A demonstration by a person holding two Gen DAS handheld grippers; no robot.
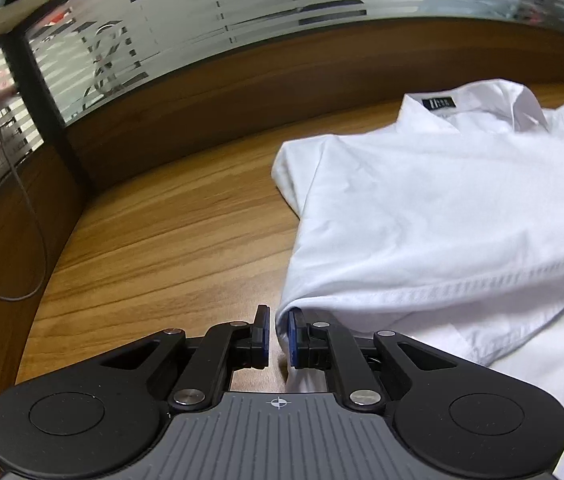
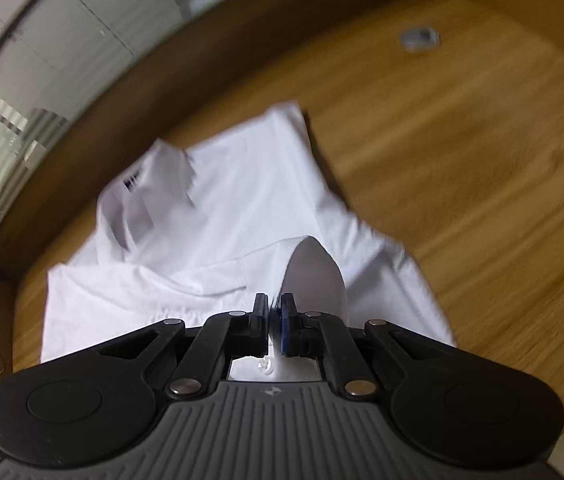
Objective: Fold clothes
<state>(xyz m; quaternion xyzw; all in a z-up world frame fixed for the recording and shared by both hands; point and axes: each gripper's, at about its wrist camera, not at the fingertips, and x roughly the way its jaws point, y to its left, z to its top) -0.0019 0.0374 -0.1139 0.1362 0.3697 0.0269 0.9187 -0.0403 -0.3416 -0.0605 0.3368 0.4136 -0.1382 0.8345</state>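
Note:
A white collared shirt [image 1: 442, 200] lies on the wooden table [image 1: 161, 240], its collar with a dark label toward the far side. My left gripper [image 1: 279, 334] is nearly shut on a folded edge of the shirt at its near left corner. In the right wrist view the same shirt [image 2: 241, 208] is blurred by motion. My right gripper [image 2: 275, 328] is shut on a raised fold of the shirt [image 2: 314, 280], lifted above the rest of the cloth.
A wooden partition topped with frosted striped glass [image 1: 241, 20] runs along the table's far side. A thin cable [image 1: 21, 184] hangs at the left. A small grey cable grommet [image 2: 420, 38] sits in the table at the far right.

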